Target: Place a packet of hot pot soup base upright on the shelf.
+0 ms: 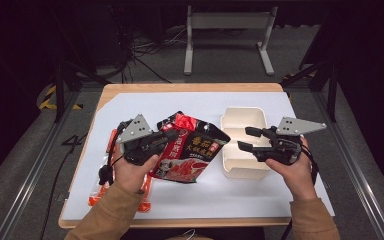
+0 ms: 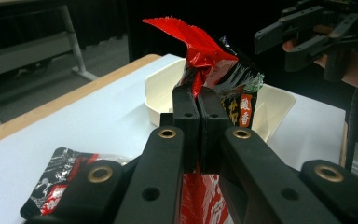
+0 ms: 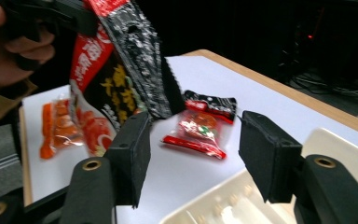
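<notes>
A large black and red food pouch (image 1: 192, 150) hangs tilted over the white table mat, lifted by its torn red top edge. My left gripper (image 1: 169, 135) is shut on that edge, and in the left gripper view the jaws (image 2: 199, 100) close flat on the pouch (image 2: 205, 56). A cream rectangular container (image 1: 242, 127) lies just right of the pouch. My right gripper (image 1: 245, 138) hovers open over the container's left part, nothing between its jaws. In the right gripper view the open gripper (image 3: 193, 154) faces the pouch (image 3: 121, 70) from above the container (image 3: 242, 205).
An orange packet (image 1: 100, 192) lies on the mat under my left forearm. Two small sachets, one red and clear (image 3: 198, 128) and one black (image 3: 212, 103), rest on the mat beyond the pouch. The mat (image 1: 280, 200) covers a wooden table (image 1: 190, 88).
</notes>
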